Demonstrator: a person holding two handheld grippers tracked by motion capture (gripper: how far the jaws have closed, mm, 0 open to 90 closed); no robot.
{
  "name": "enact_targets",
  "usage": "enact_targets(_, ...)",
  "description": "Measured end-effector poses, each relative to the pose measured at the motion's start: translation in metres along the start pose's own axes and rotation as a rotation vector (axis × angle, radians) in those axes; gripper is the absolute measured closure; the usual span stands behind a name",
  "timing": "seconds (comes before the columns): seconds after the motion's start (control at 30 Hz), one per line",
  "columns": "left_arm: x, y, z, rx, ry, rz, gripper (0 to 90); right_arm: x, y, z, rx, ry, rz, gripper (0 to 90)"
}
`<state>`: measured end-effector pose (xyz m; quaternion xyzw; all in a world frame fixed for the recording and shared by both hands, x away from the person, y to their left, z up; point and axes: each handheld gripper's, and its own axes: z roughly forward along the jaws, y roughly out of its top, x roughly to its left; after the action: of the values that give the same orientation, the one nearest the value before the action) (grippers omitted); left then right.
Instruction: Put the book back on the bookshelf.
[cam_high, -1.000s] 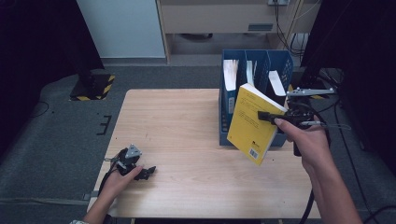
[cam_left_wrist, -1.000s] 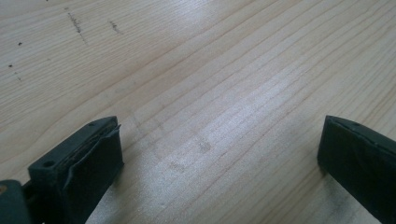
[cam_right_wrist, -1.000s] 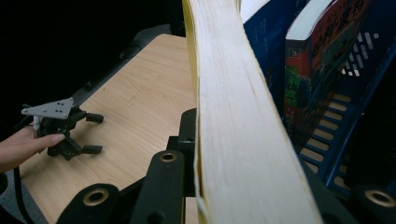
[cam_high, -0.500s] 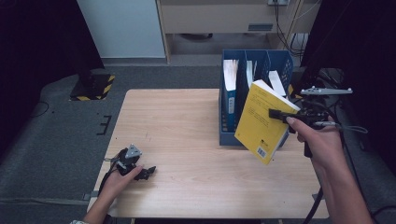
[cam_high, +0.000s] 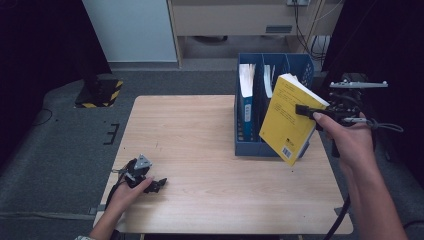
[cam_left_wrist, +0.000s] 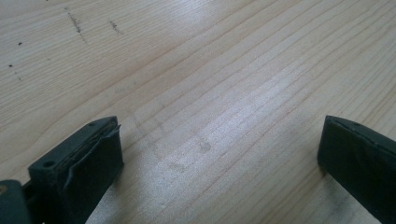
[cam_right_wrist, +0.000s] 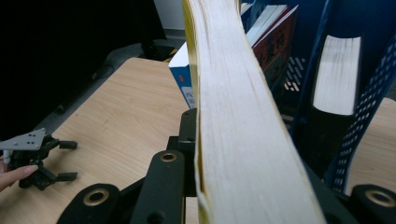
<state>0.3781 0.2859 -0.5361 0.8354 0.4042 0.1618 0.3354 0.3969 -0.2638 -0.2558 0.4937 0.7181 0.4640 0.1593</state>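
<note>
I hold the yellow book (cam_high: 289, 120) in my right gripper (cam_high: 306, 110), whose fingers are closed on its top edge near one corner; it hangs tilted in the air, just in front of the blue file box (cam_high: 247, 146) at the right side of the bench (cam_high: 200, 145). The book looks thick and rather heavy, with a soft cover, and in the right gripper view its page block (cam_right_wrist: 233, 116) bends a little, so it may sag or swing. The cover seems smooth, so I judge a grip nearer the spine would be safer. My left gripper (cam_high: 156, 185) rests on the bench, fingers (cam_left_wrist: 88, 158) apart and holding nothing.
</note>
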Motion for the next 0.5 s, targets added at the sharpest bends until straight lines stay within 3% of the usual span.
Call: enact_targets(0.5, 0.0, -0.0001, 0.0001, -0.001, 0.0, 0.0, 0.0, -0.006, 0.0081, 0.0053, 0.0, -0.096, -0.017, 75.2)
